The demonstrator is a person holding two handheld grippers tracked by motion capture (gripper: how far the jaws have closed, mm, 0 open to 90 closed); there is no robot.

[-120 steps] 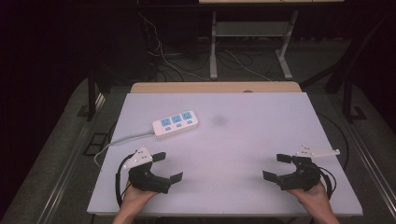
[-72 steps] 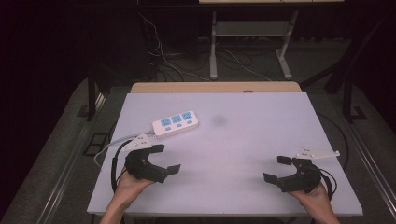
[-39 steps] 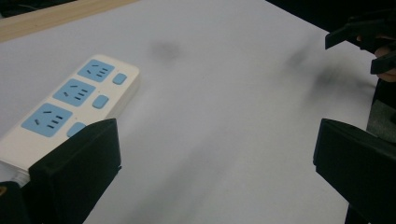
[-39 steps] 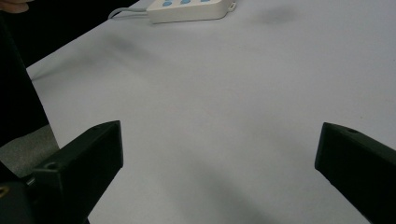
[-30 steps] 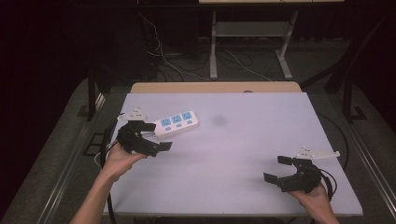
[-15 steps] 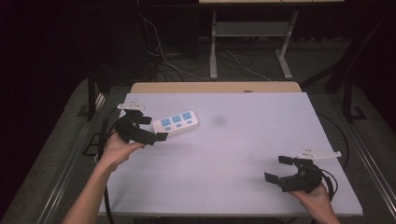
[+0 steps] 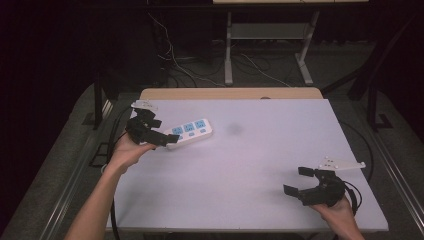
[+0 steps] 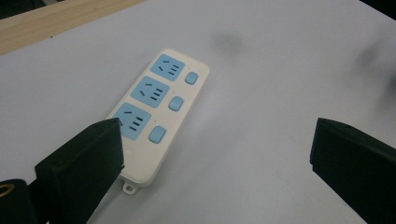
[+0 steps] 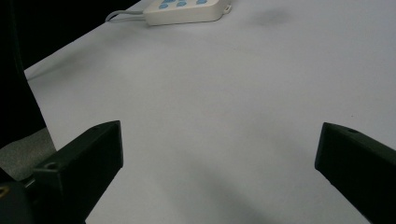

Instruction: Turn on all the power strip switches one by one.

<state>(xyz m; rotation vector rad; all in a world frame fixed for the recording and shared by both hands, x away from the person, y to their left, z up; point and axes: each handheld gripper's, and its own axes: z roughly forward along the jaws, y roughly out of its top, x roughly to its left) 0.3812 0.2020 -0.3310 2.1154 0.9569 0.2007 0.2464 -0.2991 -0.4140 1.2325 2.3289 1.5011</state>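
So the left gripper (image 7: 159,131) has slid up from the near edge, its fingers (image 8: 79,163) spread wide around the near end of the white plastic power strip (image 8: 156,112), nothing gripped yet. The right gripper (image 7: 304,181) sits wide and empty, well apart. Count: one strip, three blue sockets, three switches, on the pale lavender worktop (image 7: 260,165).

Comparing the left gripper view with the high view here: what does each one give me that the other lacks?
Left gripper view: the power strip's slot pattern and the mounting tab at its near end. High view: both hands, the right tool open near the table's front right, and floor cables behind. Both: the strip with three blue sockets, and the open left tool at the strip's near end.
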